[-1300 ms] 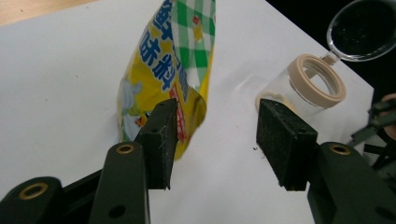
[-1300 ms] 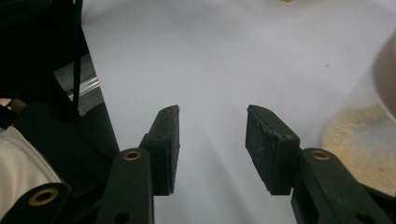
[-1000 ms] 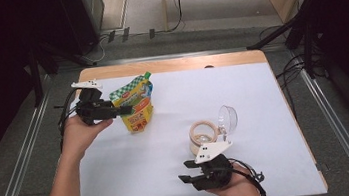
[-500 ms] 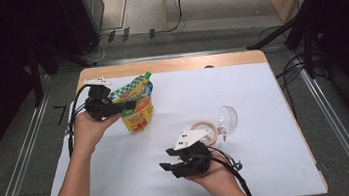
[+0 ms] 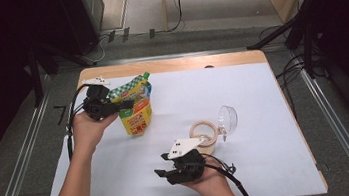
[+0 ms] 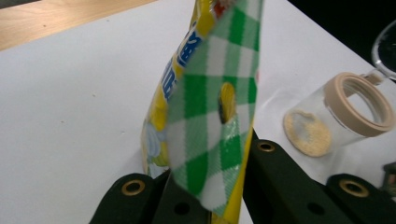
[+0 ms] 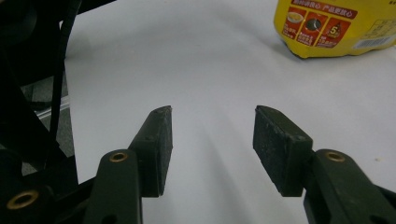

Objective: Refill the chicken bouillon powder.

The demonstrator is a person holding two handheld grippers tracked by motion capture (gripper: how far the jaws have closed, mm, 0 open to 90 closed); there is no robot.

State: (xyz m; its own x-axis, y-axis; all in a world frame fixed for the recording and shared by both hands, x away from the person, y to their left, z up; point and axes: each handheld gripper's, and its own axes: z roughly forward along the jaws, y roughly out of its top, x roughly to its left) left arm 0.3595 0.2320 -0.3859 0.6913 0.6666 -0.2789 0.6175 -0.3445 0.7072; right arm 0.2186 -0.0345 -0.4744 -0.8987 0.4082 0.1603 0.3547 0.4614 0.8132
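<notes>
Left gripper (image 5: 124,104): black body, pale three-cornered plate on top, black cable trailing off its back end; seen from its own camera, blocky matt black jaws w/ brass-ringed screw holes near their base; right gripper (image 5: 161,174): same black build, white plate on top, black cable looping behind it; its pads (image 7: 156,144) are flat, dark, scuffed, edges lightly chipped, brass-ringed screws just below them; both forearms bare, no sleeves, no gloves.
</notes>
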